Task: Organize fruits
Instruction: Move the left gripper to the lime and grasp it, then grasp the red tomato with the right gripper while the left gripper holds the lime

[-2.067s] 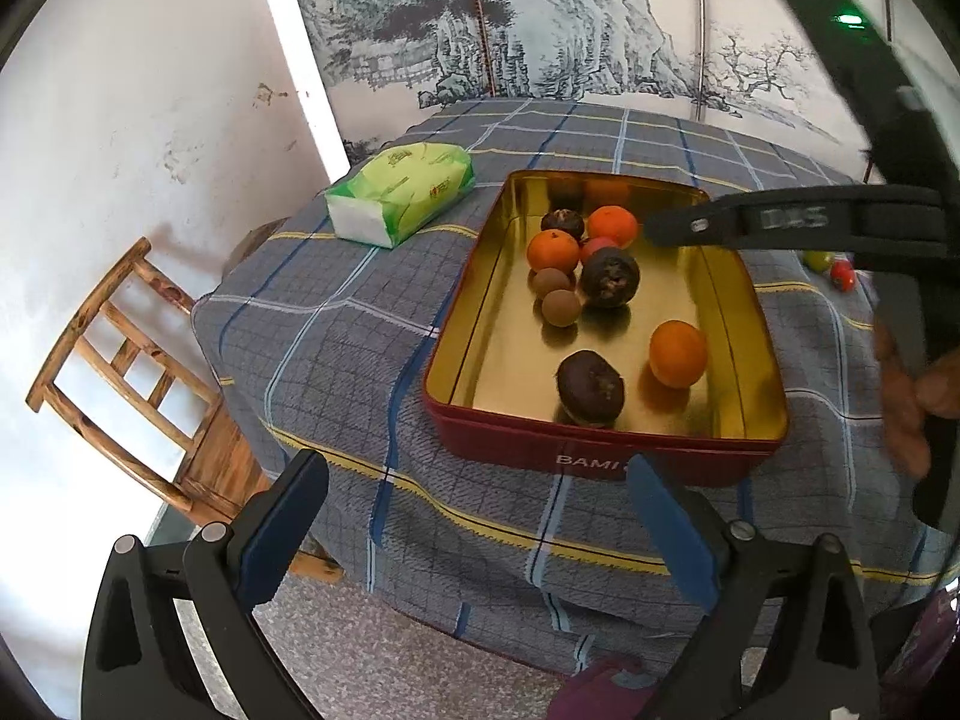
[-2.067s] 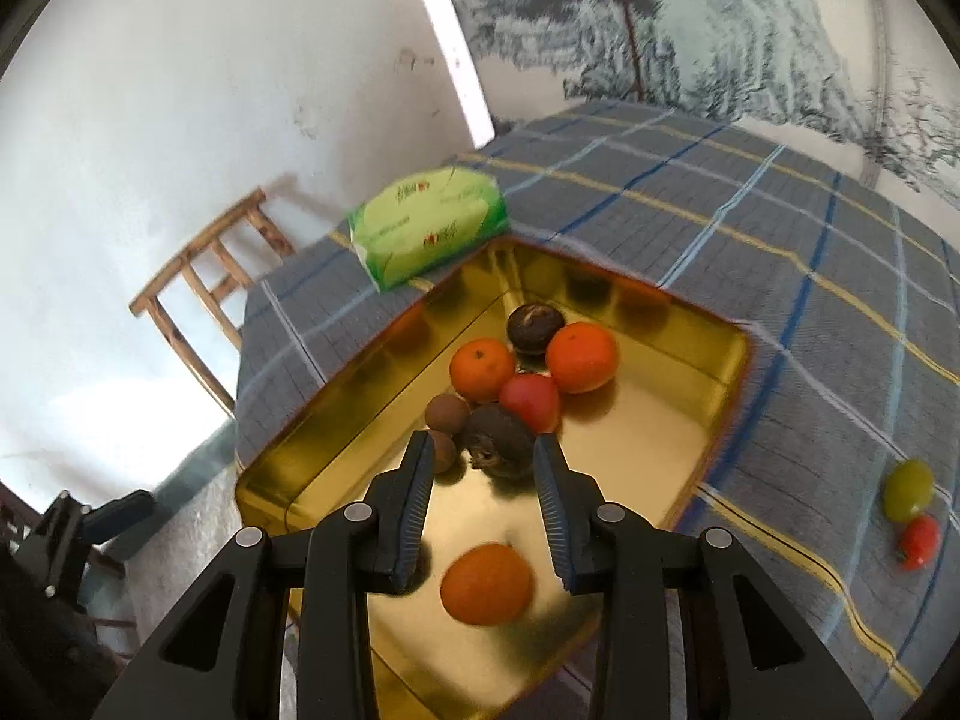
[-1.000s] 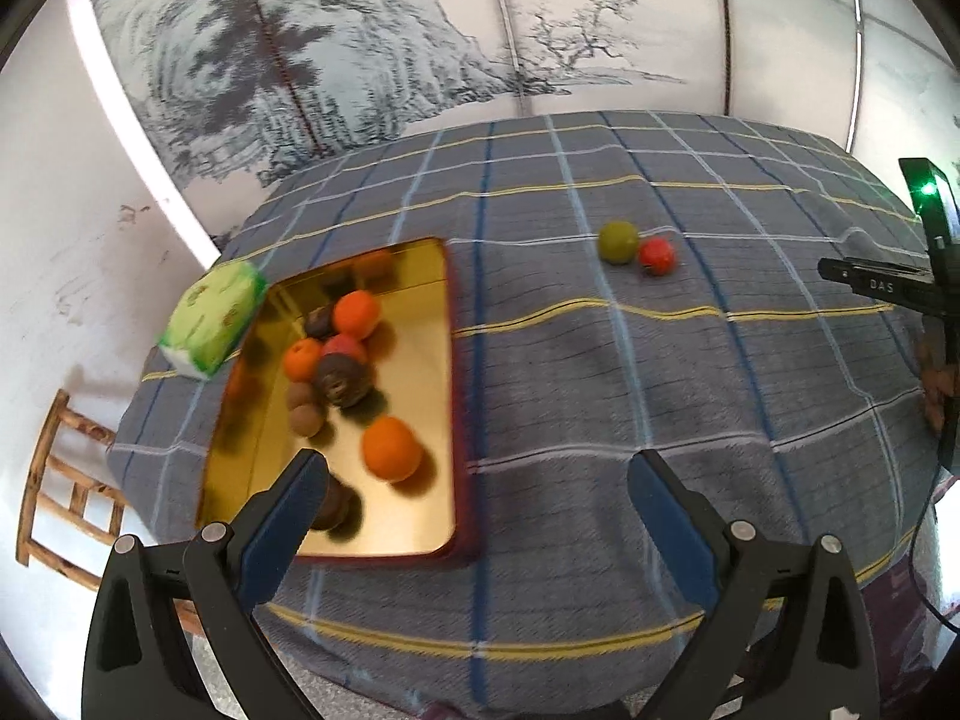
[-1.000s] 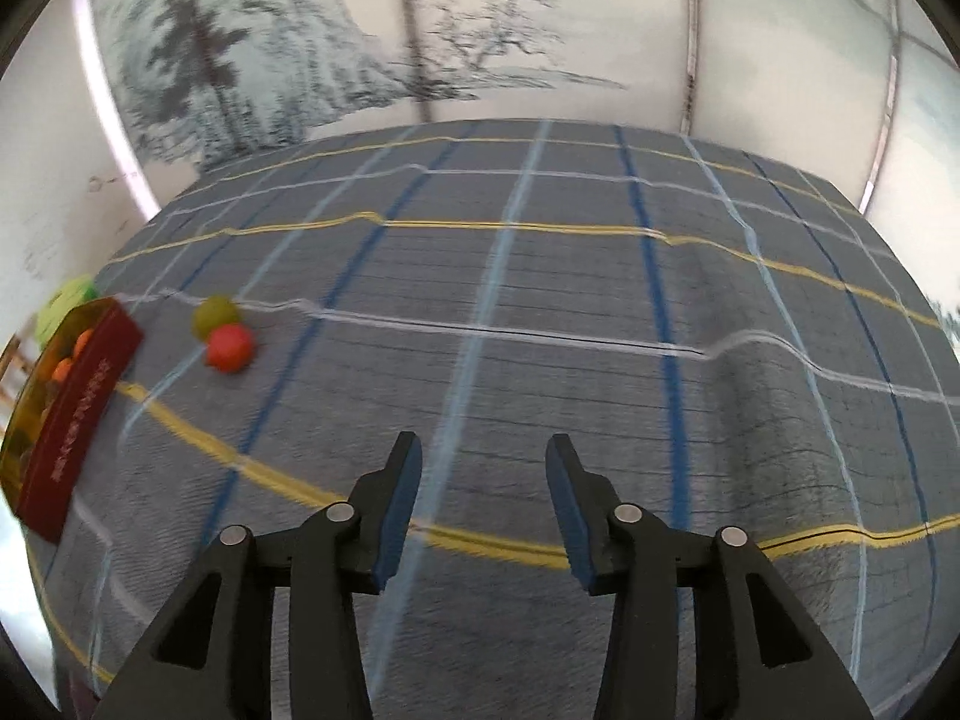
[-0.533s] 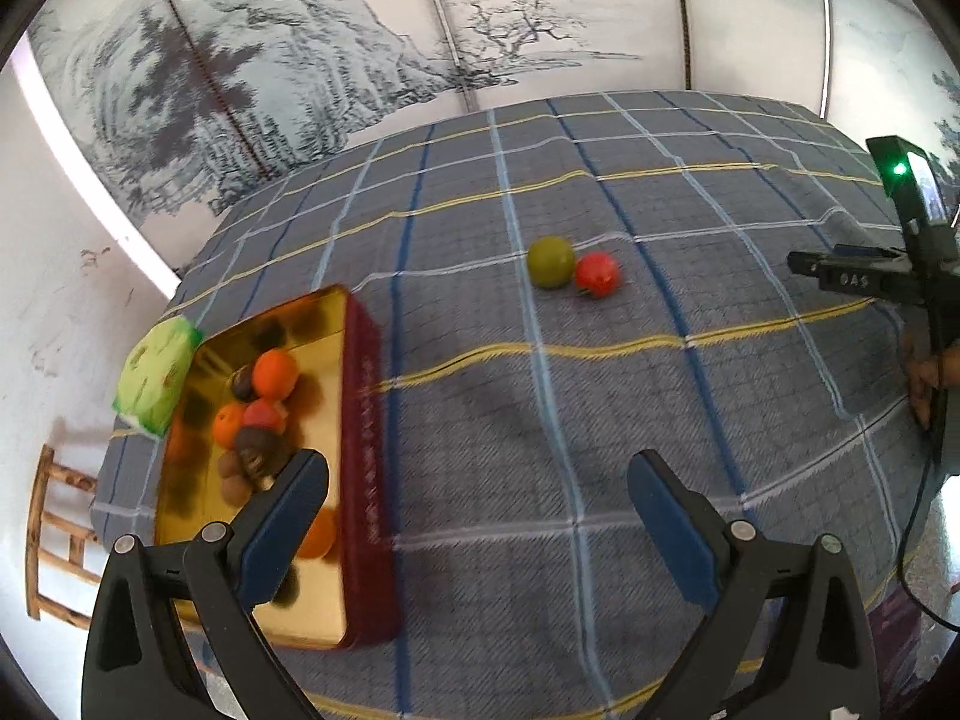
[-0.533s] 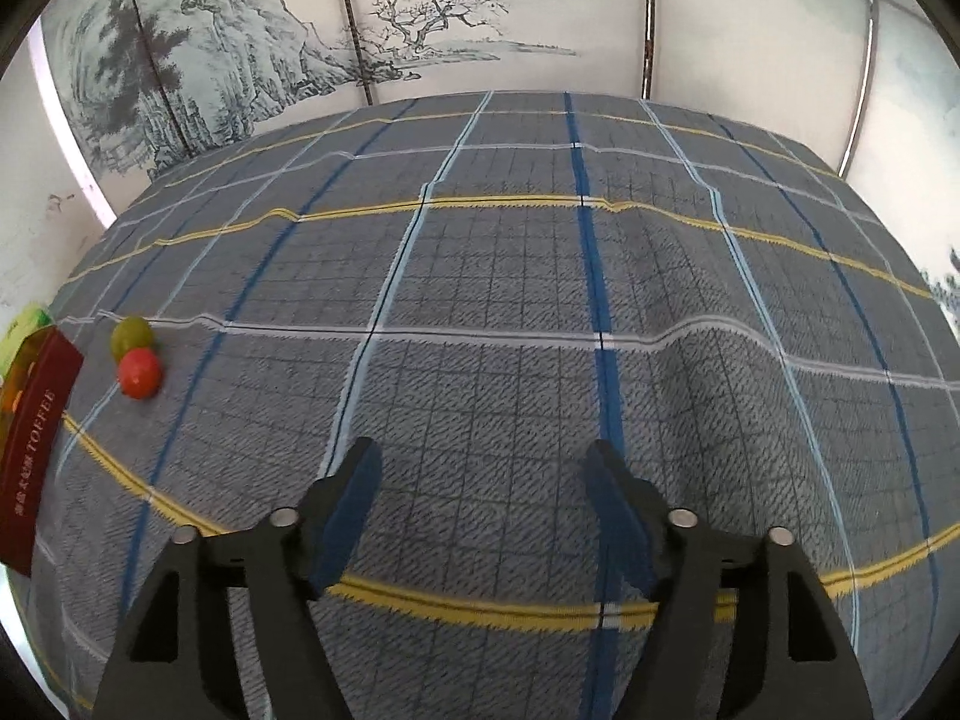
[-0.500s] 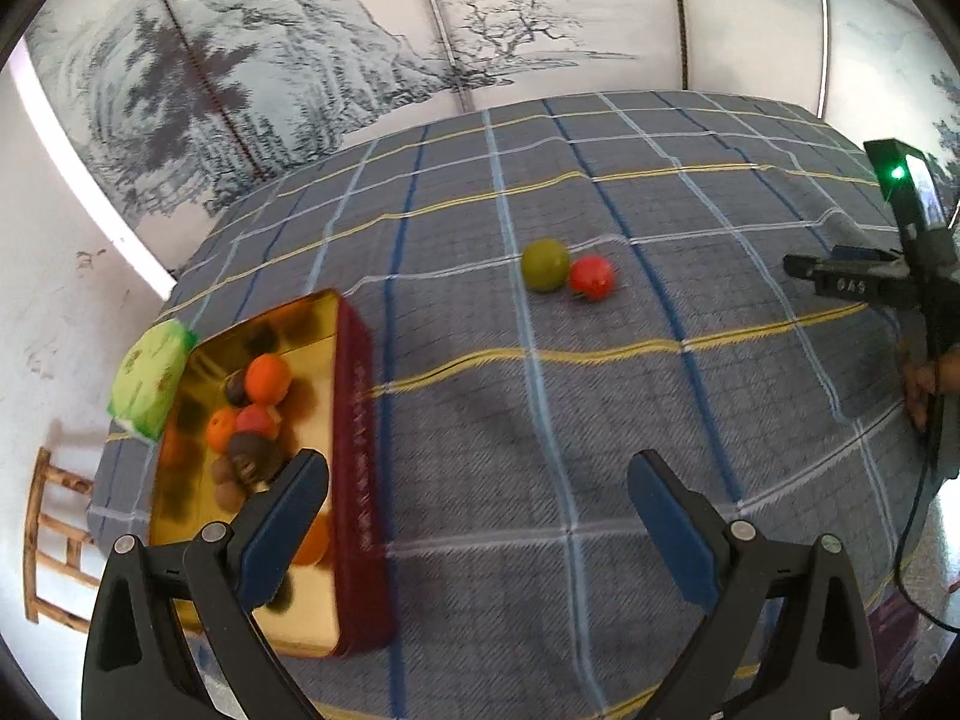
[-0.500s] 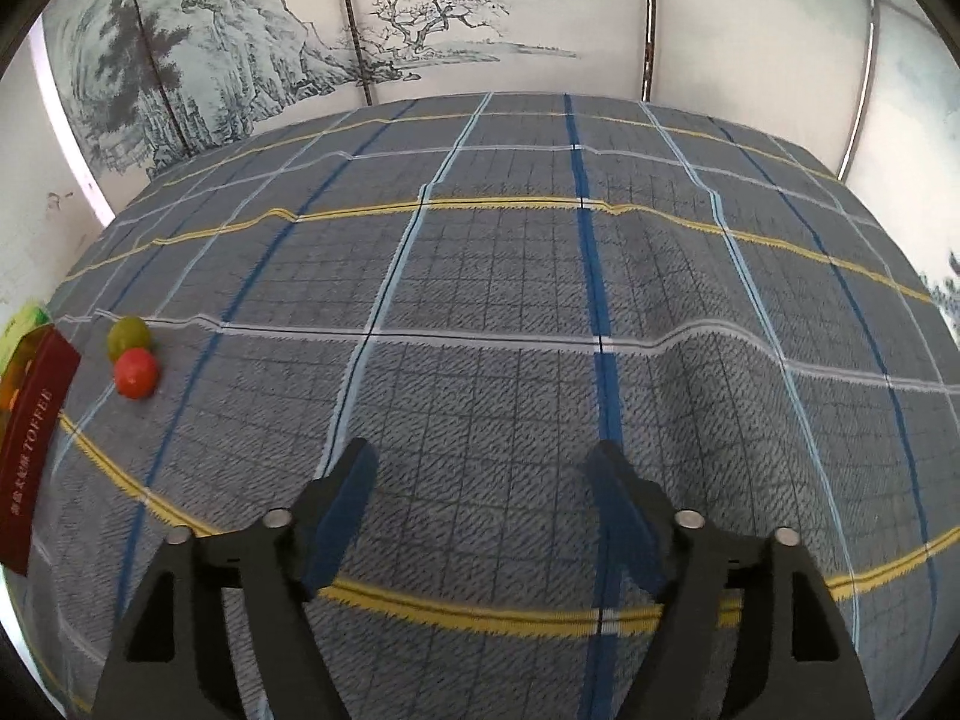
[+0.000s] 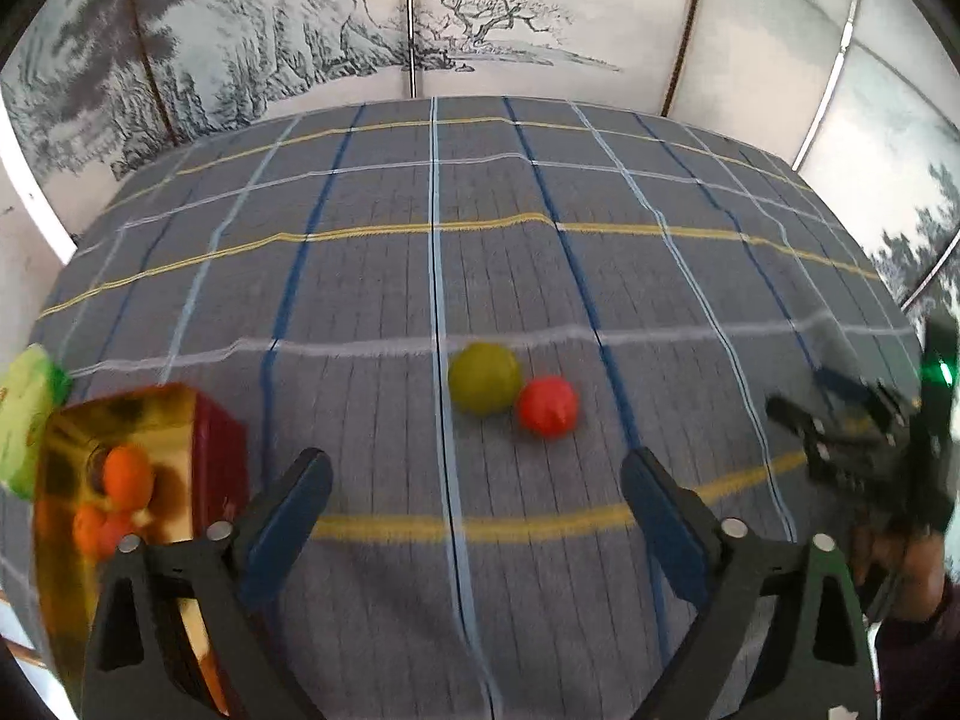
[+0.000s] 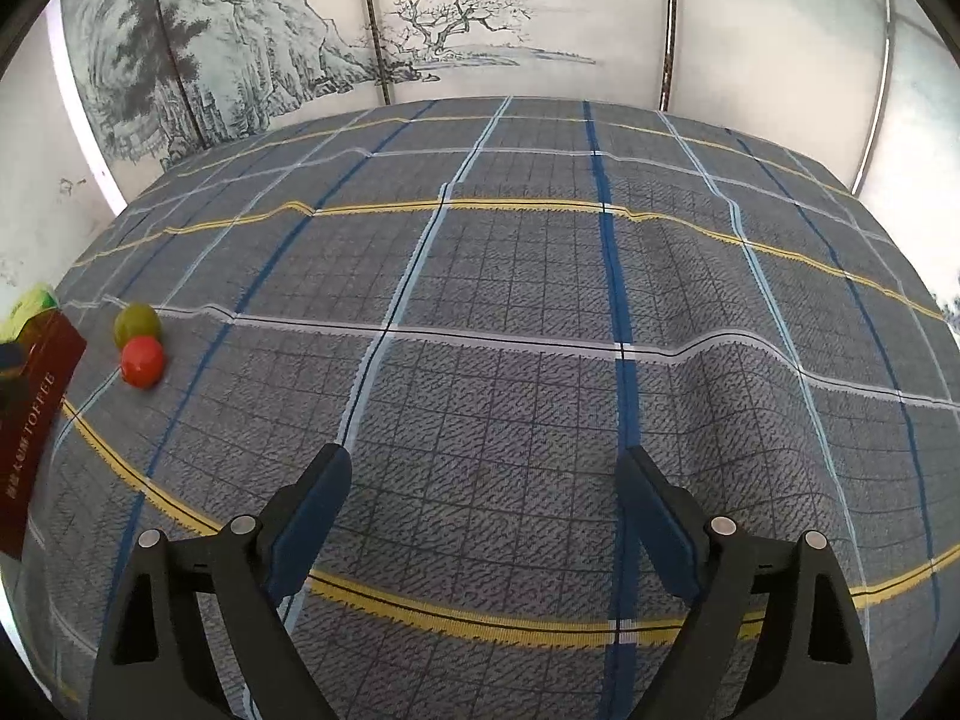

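A green fruit (image 9: 483, 378) and a red fruit (image 9: 547, 406) lie touching on the plaid tablecloth, just ahead of my open, empty left gripper (image 9: 474, 477). A red tin with a gold inside (image 9: 216, 456) stands at the left and holds several orange fruits (image 9: 125, 473). My right gripper (image 10: 483, 480) is open and empty over bare cloth. It sees the green fruit (image 10: 137, 324), the red fruit (image 10: 142, 362) and the tin's wall (image 10: 36, 414) far to its left. The right gripper also shows at the right edge of the left wrist view (image 9: 840, 426).
A green tissue pack (image 9: 27, 414) lies beyond the tin at the far left. A painted folding screen (image 10: 420, 30) stands behind the table. The plaid cloth (image 10: 540, 300) has a few raised folds.
The left gripper has swung right, from over the tin to facing the green and red fruits. The right gripper left the tin, moved over bare cloth and opened wider.
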`<state>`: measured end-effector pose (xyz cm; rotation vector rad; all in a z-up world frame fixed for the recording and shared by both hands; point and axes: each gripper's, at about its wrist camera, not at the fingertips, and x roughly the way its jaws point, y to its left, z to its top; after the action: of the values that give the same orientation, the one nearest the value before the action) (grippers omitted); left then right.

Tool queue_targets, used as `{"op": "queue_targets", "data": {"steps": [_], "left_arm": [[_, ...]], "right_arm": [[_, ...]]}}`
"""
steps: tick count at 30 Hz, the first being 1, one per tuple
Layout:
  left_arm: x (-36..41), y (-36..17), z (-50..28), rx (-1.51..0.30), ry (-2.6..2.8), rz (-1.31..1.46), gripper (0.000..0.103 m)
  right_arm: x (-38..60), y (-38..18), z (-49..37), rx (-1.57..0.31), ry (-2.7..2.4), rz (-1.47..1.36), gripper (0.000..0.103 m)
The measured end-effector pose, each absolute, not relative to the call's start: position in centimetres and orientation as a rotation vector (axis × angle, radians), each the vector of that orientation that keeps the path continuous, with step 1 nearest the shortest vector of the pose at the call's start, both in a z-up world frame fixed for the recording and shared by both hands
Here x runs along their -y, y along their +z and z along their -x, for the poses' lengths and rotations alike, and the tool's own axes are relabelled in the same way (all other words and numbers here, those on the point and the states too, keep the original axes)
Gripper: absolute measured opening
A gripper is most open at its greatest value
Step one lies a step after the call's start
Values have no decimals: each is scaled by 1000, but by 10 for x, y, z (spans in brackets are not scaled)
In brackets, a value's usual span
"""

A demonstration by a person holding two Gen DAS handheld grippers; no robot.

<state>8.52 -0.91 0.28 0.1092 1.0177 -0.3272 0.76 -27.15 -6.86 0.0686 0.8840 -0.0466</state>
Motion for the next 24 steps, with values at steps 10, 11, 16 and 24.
{"op": "queue_targets", "data": {"steps": [10, 11, 16, 24], "left_arm": [[9, -34, -144, -1115, -332, 23, 67], [11, -37, -146, -1116, -331, 10, 64], [15, -45, -148, -1114, -348, 15, 34], [5, -35, -114, -1064, -308, 44, 33]], "right_arm": [[272, -68, -8, -883, -13, -77, 93], [272, -68, -8, -883, -11, -78, 93], [272, -68, -9, -883, -1, -78, 94], [270, -68, -9, -889, 16, -75, 94]]}}
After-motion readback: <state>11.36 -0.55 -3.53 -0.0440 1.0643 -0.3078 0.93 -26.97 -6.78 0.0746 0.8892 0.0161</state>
